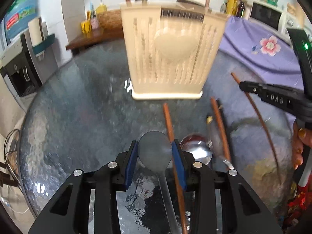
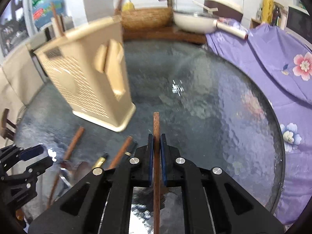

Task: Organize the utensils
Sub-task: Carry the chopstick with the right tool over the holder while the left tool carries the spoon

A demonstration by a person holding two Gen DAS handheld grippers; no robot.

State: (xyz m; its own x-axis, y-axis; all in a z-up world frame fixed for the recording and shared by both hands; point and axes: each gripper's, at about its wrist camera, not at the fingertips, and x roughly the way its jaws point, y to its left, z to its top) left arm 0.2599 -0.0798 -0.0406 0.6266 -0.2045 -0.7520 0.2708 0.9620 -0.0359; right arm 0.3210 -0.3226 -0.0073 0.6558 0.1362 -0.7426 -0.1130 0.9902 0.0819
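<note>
Squarely between right tool (image 2: 156, 142) pads: chopstick (image 2: 156, 120)

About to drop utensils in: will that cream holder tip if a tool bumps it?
Possibly. The cream holder looks like thin perforated plastic, so probably light. It stands tall on a narrow base on the smooth glass table, so a high nudge might tip or slide it.

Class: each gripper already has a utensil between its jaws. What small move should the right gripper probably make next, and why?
Probably carry the chopstick over to the top of the cream utensil holder and tip it in. The right gripper is shut on it, the holder stands upright nearby, and chopsticks already poke out of it.
</note>
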